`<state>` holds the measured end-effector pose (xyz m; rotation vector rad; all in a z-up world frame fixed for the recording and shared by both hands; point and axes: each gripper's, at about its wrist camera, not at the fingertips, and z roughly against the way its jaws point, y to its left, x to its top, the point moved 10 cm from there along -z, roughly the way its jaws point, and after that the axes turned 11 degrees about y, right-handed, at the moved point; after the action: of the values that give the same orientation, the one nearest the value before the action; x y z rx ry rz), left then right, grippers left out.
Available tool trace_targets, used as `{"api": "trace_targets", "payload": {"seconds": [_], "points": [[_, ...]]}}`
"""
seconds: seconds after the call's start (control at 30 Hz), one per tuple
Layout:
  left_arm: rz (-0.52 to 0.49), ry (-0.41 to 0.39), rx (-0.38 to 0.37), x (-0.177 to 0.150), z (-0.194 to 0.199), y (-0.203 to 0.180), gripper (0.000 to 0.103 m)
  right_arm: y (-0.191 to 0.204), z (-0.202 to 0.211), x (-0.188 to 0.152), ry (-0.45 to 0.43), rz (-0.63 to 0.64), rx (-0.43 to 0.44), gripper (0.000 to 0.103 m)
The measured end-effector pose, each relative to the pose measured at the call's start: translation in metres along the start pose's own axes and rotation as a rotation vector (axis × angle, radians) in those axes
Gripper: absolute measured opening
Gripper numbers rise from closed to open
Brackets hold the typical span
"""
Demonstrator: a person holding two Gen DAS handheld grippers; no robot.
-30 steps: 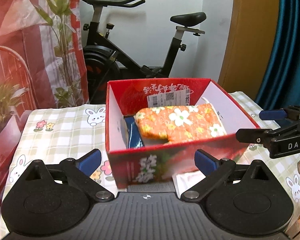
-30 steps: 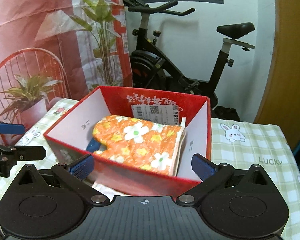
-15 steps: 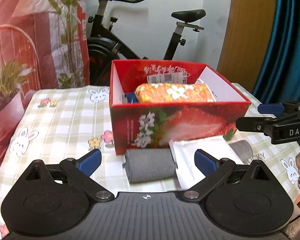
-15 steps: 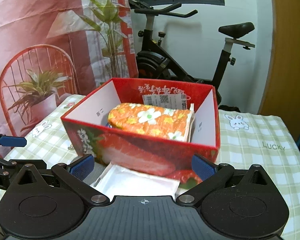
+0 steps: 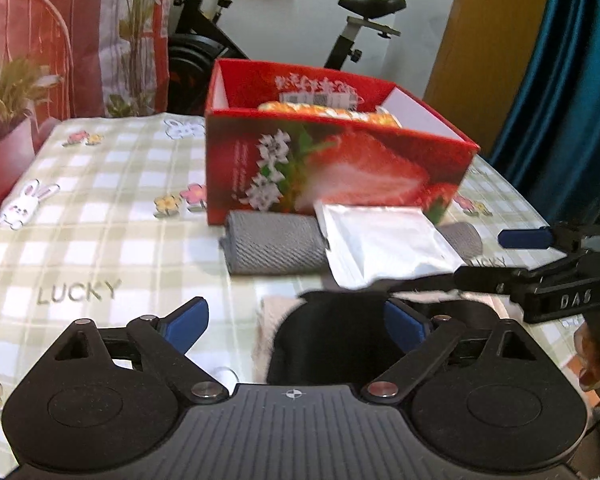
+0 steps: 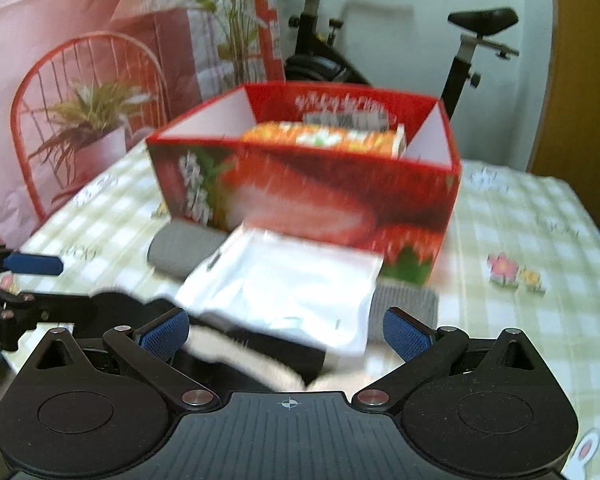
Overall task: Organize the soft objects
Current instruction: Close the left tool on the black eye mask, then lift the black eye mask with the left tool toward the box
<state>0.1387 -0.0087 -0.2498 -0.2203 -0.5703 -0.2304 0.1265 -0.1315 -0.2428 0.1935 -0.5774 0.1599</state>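
While both grippers hang low over the checked tablecloth (image 5: 100,184), the left gripper (image 5: 296,326) has its blue-padded fingers (image 5: 188,322) spread wide, though the jaws have just been closing a little, and between them sits the dark opening of a black, fleece-lined soft item (image 5: 328,336) that the pads do not press. The right gripper (image 6: 286,332) also has its fingers (image 6: 162,332) wide apart and grips nothing; the same black and cream item (image 6: 260,356) lies below and between them, blurred, so what kind of thing it is cannot be told. Just beyond it a flat white pouch (image 5: 384,244) lies on top of a grey rolled cloth (image 5: 274,242), whose two ends stick out at either side of the pouch. Both rest right against the front wall of a red strawberry-printed box (image 5: 340,168), which stands open near the middle of the table. Inside the box an orange flowered fabric piece (image 6: 320,138) shows just above the rim. An exercise bike (image 6: 380,40) stands behind the table, and a pink backdrop with a printed chair and plants (image 6: 80,100) hangs to the left.
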Motion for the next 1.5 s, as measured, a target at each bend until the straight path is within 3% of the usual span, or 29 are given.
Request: {"api": "trace_targets", "payload": {"seconds": [0.23, 0.3, 0.43, 0.53, 1.03, 1.5], "points": [[0.003, 0.043, -0.036, -0.016, -0.015, -0.008, 0.088, 0.007, -0.008, -0.043, 0.094, 0.013, -0.003, 0.102], [0.007, 0.052, -0.048, -0.020, -0.018, -0.010, 0.083, 0.006, -0.012, -0.053, 0.121, 0.014, -0.012, 0.102], [0.019, 0.055, -0.047, -0.022, -0.023, -0.009, 0.062, 0.005, -0.024, -0.062, 0.161, 0.034, -0.032, 0.102], [0.043, 0.047, -0.055, -0.021, -0.024, -0.006, 0.057, 0.007, -0.034, -0.059, 0.171, 0.066, -0.044, 0.102], [0.095, 0.036, -0.010, -0.006, -0.041, 0.010, 0.055, -0.001, -0.071, -0.015, 0.156, 0.145, -0.083, 0.102], [0.111, 0.047, -0.026, -0.014, -0.046, 0.013, 0.055, -0.004, -0.055, -0.030, 0.116, 0.068, -0.052, 0.102]]}}
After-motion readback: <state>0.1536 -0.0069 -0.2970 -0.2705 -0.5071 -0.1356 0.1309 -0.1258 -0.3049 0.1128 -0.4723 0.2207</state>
